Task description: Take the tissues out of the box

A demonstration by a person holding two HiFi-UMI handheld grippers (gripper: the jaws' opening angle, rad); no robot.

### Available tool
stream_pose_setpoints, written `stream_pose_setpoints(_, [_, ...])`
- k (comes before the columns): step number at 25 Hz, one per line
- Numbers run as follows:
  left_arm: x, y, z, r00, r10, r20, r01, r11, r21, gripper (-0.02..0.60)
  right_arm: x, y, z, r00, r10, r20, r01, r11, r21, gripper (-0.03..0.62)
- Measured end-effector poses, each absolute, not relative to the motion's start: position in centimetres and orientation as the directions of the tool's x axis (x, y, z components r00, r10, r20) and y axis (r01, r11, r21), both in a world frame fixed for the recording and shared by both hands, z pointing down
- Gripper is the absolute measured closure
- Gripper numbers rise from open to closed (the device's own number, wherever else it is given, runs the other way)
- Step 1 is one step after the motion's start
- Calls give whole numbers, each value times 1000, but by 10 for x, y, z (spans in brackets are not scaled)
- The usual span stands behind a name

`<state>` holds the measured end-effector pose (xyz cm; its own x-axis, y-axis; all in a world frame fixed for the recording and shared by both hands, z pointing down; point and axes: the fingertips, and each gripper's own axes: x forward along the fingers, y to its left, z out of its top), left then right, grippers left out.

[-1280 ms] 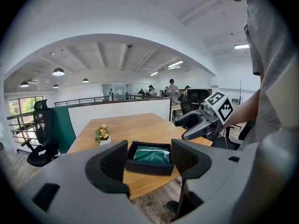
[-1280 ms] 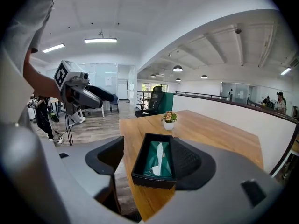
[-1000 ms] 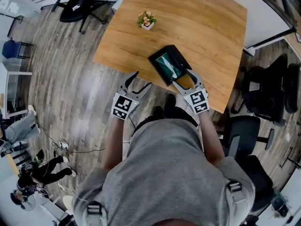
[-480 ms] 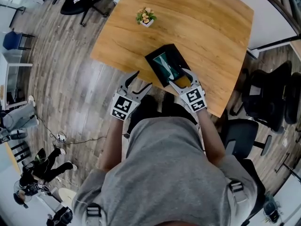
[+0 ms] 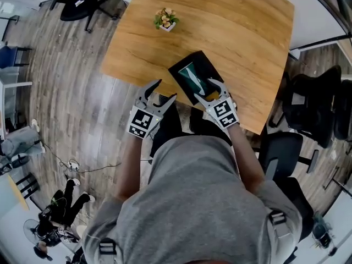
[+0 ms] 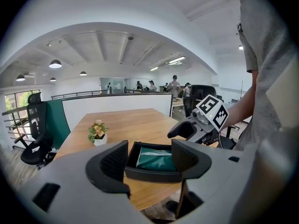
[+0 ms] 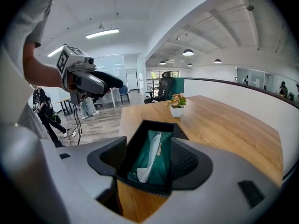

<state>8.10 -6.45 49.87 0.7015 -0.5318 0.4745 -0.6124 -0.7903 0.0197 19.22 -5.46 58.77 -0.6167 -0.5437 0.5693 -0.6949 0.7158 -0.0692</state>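
Wood-plank floor (image 5: pixel 71 109), black office chairs (image 5: pixel 311 100), white vaulted ceiling (image 6: pixel 117 41), pendant lamps (image 6: pixel 55 64)

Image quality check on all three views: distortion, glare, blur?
Head view: heavy fisheye, floor planks curve at the edges, wooden table evenly lit. Left gripper view: black corner vignette, ceiling lamps bright spots. Right gripper view: same vignette, green tissue pack in black box sharp, no glare.

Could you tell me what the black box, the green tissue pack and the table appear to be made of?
Black box: probably faux leather, matte, with what looks like a stitched rim.
Green tissue pack: soft plastic film, slightly glossy and wrinkled; a white paper tissue pokes out.
Table: wood or wood-look laminate, smooth, with visible grain.
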Motion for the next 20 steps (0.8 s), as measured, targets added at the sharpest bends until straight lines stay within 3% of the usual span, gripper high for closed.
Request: stream_pose_setpoints(20, [67,-93,545,756,-383,531,-525,-839,141,279,168,-85,643,-481,-484,731,-738,673,-40,315])
